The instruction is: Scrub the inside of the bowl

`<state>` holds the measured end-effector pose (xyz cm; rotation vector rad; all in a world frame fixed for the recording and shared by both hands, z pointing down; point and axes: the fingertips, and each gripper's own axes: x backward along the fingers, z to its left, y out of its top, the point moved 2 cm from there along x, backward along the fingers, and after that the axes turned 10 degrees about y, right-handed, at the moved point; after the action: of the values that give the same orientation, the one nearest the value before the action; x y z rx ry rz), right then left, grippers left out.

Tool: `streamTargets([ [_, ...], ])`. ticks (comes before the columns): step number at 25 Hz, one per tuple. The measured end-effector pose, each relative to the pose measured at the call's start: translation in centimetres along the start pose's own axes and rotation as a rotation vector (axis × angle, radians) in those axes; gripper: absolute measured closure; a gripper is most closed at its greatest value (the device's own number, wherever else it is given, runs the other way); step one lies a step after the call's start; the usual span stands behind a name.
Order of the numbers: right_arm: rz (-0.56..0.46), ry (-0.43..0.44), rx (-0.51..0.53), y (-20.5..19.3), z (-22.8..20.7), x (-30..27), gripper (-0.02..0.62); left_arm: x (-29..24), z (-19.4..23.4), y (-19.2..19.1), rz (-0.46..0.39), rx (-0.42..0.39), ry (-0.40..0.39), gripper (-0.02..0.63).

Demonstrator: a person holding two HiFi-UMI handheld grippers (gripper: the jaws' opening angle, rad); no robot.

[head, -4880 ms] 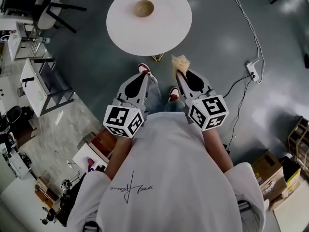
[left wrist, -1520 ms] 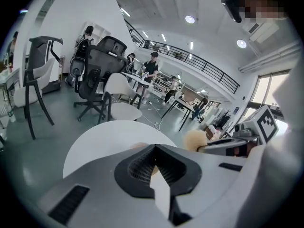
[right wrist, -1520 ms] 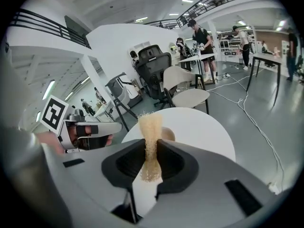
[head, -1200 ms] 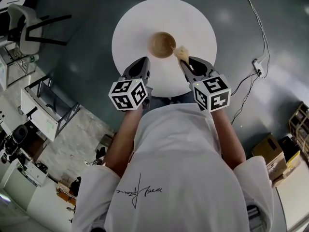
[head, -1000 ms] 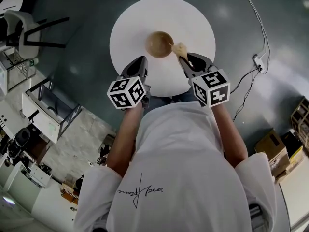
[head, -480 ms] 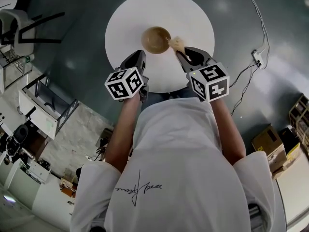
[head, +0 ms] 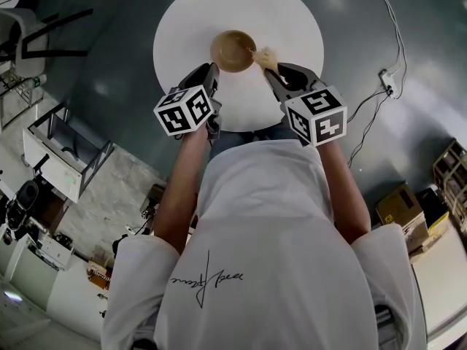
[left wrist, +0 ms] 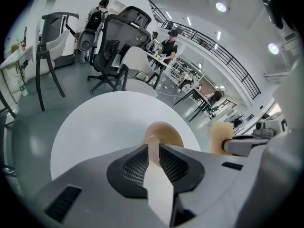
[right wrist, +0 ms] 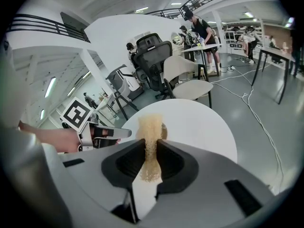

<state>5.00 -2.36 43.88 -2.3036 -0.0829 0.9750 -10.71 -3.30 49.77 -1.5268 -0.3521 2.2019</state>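
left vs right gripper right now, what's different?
The left gripper grips nothing, its jaws opening on a narrow gap; the right gripper is clamped on a tan scrubber. The left gripper sits by the near-left rim of the bowl; the right gripper holds the scrubber at its right rim. Both point at the bowl over the white table.

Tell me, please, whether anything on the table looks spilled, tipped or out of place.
Nothing stands out. The wooden bowl sits upright on the white round table, with no spill around it. The right gripper holds the tan scrubber at the bowl's rim. The left gripper has its jaws opening, with nothing between them.
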Motion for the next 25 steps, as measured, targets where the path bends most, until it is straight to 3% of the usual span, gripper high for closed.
streamTargets([
  [6,0.01,-0.001,0.003,-0.2,-0.3,-0.2,0.511,-1.5,0.7,-0.9,0.038,0.015,0.011,0.548],
  [25,0.016,-0.025,-0.047,-1.4,-1.6,-1.6,0.511,-2.6,0.8,-1.4,0.05,0.011,0.024,0.548],
])
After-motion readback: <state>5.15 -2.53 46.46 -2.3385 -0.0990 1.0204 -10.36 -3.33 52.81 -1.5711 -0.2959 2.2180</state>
